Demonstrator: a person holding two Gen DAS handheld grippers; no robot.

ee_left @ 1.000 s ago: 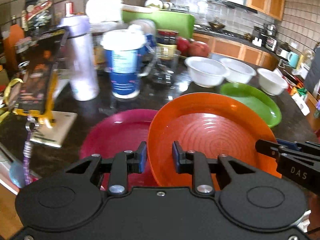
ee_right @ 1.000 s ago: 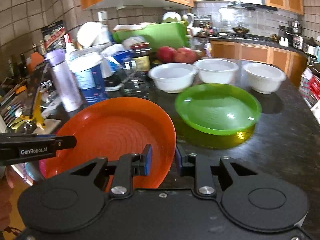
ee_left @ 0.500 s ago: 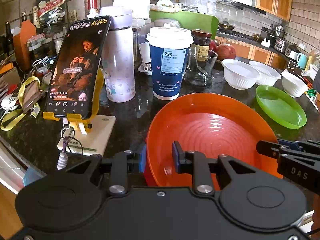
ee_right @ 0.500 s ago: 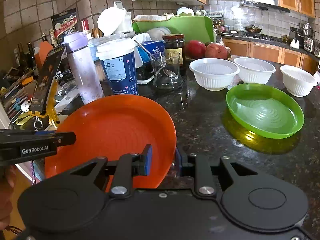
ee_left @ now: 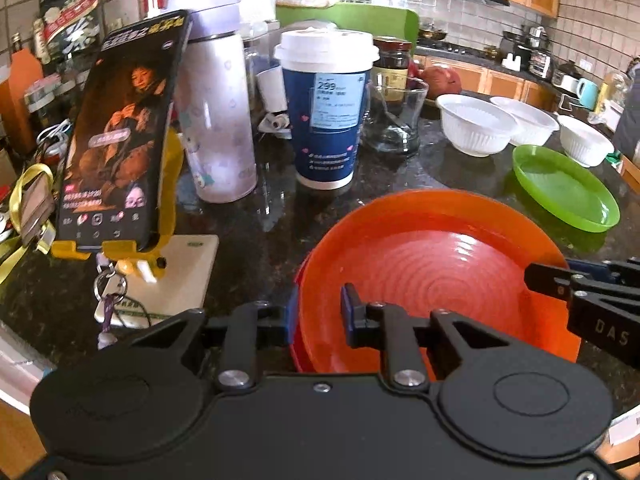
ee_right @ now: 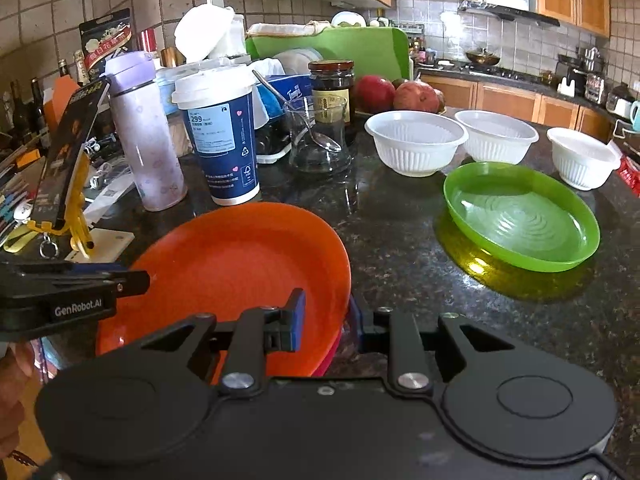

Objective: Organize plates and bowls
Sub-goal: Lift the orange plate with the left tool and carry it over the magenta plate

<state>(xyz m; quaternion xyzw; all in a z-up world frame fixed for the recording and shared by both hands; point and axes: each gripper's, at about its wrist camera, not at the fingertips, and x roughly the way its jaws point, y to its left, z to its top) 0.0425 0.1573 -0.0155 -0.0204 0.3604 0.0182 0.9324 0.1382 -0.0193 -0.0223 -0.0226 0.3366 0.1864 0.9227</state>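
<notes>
Left gripper (ee_left: 316,316): jaws clamped on the near left rim of the orange plate (ee_left: 432,280).
Right gripper (ee_right: 326,320): jaws clamped on the plate's right rim, straddling it.
Orange plate: between both grippers, low over a pink plate (ee_left: 298,344), nearly covering it.
Green plate (ee_right: 520,216): farther right, nearer the right gripper.
White bowls (ee_right: 416,144): behind it, in a row.
Change: a second ago the pink plate showed wide; now only its edge peeks out.
</notes>
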